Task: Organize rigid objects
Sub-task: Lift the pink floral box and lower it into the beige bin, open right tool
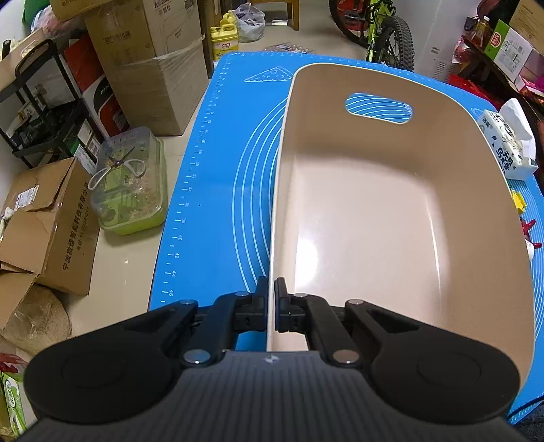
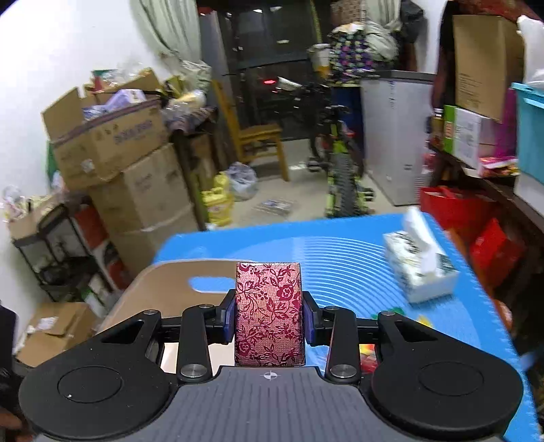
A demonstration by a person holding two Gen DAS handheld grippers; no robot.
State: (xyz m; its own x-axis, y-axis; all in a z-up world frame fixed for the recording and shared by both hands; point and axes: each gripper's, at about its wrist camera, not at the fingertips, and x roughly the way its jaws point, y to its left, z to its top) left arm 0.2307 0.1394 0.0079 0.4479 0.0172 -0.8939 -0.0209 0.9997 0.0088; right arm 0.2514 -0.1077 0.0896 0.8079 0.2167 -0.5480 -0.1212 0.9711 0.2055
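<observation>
A beige plastic basket [image 1: 357, 210] with a handle cut-out stands on the blue mat [image 1: 217, 190]. My left gripper [image 1: 271, 299] is shut on the basket's left rim, one finger outside and one inside. The basket looks empty inside. My right gripper [image 2: 268, 316] is shut on a red floral-patterned box [image 2: 268, 312] and holds it above the basket's rim [image 2: 163, 282], near its handle end. Small yellow and red toys [image 1: 525, 217] lie on the mat to the right of the basket; they also show in the right wrist view [image 2: 369, 357], partly hidden.
A tissue pack [image 1: 506, 146] stands on the mat at the right, also in the right wrist view [image 2: 421, 265]. Left of the table are cardboard boxes [image 1: 149, 61], a black rack [image 1: 44, 112] and a green-lidded container with scissors [image 1: 129, 183]. A bicycle [image 1: 384, 30] stands beyond the table.
</observation>
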